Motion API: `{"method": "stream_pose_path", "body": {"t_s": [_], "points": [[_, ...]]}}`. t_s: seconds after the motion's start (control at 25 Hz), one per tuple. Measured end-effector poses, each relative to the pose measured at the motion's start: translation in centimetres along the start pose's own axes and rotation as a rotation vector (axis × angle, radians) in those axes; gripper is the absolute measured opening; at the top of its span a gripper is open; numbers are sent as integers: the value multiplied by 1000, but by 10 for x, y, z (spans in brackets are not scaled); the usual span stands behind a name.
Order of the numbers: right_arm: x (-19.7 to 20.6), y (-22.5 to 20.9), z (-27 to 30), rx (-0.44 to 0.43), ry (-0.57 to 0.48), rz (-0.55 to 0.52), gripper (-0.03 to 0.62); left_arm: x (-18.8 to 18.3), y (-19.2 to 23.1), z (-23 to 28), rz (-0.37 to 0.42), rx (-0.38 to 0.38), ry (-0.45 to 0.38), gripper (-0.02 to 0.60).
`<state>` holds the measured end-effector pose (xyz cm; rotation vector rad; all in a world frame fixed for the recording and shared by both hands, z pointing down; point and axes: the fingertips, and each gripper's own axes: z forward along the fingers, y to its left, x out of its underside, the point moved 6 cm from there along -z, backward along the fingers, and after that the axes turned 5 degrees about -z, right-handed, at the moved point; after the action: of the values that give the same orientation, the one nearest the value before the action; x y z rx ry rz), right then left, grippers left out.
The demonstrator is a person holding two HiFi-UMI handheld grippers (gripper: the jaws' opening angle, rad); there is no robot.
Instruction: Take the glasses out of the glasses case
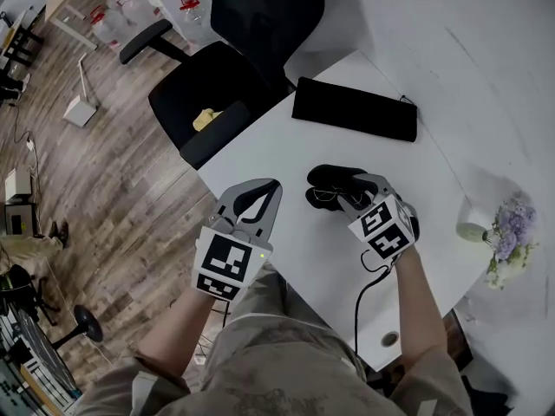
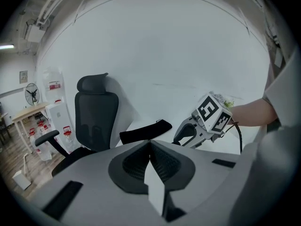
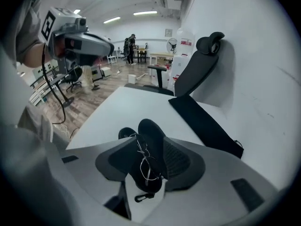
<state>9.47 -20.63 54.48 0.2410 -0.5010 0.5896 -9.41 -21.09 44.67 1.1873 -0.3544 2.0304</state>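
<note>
A white table [image 1: 286, 258] stands by a black office chair [image 1: 217, 102] on a wood floor. The open black glasses case [image 1: 334, 185] lies on the table with the wire glasses [image 3: 143, 161] inside, between the wide-apart jaws of the right gripper [image 1: 351, 196]. The left gripper [image 1: 276, 183] hangs just beside it, its jaws closed together on nothing

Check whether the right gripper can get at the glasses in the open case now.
Probably yes. The right gripper has its jaws apart with the open glasses case between them, and the wire glasses lie uncovered inside it. Nothing seems to block the way.
</note>
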Motion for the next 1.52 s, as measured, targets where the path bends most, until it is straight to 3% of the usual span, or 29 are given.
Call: {"method": "stream_pose_path", "body": {"t_s": [0.16,0.64,0.88,1.08,1.32,1.52], "points": [[14,-1,21,-61,86,-61,189,13,9,8,-28,-5,31,17],[30,15,55,-183,211,-185,187,32,20,21,-66,-1,75,17],[38,23,62,-143,259,-328,175,38,16,24,-67,12,87,17],[34,30,63,-101,252,-419,123,39,13,23,-63,22,89,17],[33,24,56,-60,227,-362,121,37,6,18,-57,27,83,17],[25,15,39,-24,134,-239,121,38,2,10,-47,20,78,17]]}}
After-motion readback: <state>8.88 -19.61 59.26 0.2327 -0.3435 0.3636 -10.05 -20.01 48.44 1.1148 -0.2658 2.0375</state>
